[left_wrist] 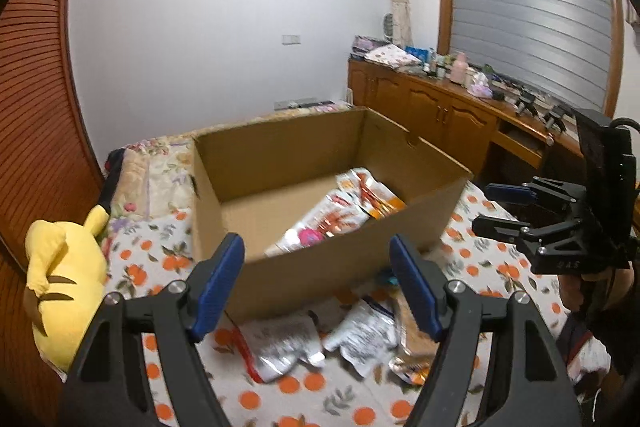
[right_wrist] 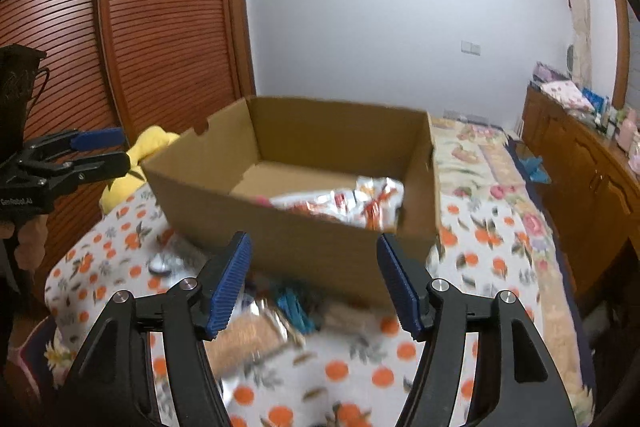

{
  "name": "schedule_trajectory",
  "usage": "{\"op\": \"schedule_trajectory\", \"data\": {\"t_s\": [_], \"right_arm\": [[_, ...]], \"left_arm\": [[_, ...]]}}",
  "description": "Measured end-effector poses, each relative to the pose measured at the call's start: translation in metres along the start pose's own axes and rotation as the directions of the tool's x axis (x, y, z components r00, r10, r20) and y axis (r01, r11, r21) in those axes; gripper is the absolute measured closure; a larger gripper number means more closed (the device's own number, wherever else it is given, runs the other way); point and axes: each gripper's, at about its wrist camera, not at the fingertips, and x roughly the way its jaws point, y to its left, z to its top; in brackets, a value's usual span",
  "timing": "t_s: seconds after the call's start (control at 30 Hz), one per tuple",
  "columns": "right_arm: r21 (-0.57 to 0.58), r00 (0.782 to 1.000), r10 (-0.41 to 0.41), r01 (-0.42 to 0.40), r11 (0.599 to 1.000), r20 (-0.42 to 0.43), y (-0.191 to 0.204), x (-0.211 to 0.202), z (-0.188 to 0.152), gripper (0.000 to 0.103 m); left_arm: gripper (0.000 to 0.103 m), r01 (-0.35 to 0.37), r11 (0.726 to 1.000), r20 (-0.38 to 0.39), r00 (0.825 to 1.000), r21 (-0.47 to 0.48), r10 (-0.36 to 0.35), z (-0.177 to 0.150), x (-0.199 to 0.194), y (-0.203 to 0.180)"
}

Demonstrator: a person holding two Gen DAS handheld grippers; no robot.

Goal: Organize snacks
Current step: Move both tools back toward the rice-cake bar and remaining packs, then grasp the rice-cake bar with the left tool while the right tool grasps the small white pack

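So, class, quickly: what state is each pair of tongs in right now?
Left tongs: open, holding nothing.
Right tongs: open, holding nothing.

A bed [left_wrist: 280, 391] spread with a white sheet printed with oranges and leaves carries an open cardboard box [left_wrist: 320, 267], which rests directly on the sheet. In front of the box, loose snack packets [left_wrist: 280, 347] lie scattered on the sheet, among them silver foil ones and a brown one, too blurred to read. A yellow plush toy [left_wrist: 60, 275] lies at the bed's left edge, and a floral quilt [left_wrist: 152, 179] lies beyond the box.
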Motion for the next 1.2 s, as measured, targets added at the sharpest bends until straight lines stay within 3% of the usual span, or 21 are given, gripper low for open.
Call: {"op": "schedule_trajectory", "data": {"t_s": [0.37, 0.73, 1.03, 1.2], "right_arm": [[-0.013, 0.994, -0.041, 0.040, 0.999, -0.097, -0.009, 0.011, -0.053, 0.036], [0.000, 0.989, -0.053, 0.054, 0.999, -0.139, -0.025, 0.032, -0.052, 0.036], [0.024, 0.985, -0.036, 0.041, 0.999, -0.168, -0.028, 0.051, -0.051, 0.036], [0.038, 0.981, -0.020, 0.028, 0.999, -0.193, -0.029, 0.062, -0.050, 0.036]], "left_arm": [[0.028, 0.085, 0.996, -0.129, 0.988, 0.041, -0.080, -0.048, 0.044, -0.057], [0.035, 0.161, 0.987, -0.234, 0.960, 0.010, -0.154, -0.069, 0.091, -0.085], [0.036, 0.150, 0.988, -0.284, 0.949, 0.029, -0.135, -0.075, 0.112, -0.099], [0.049, 0.134, 0.989, -0.298, 0.948, 0.062, -0.109, -0.080, 0.118, -0.103]]}}
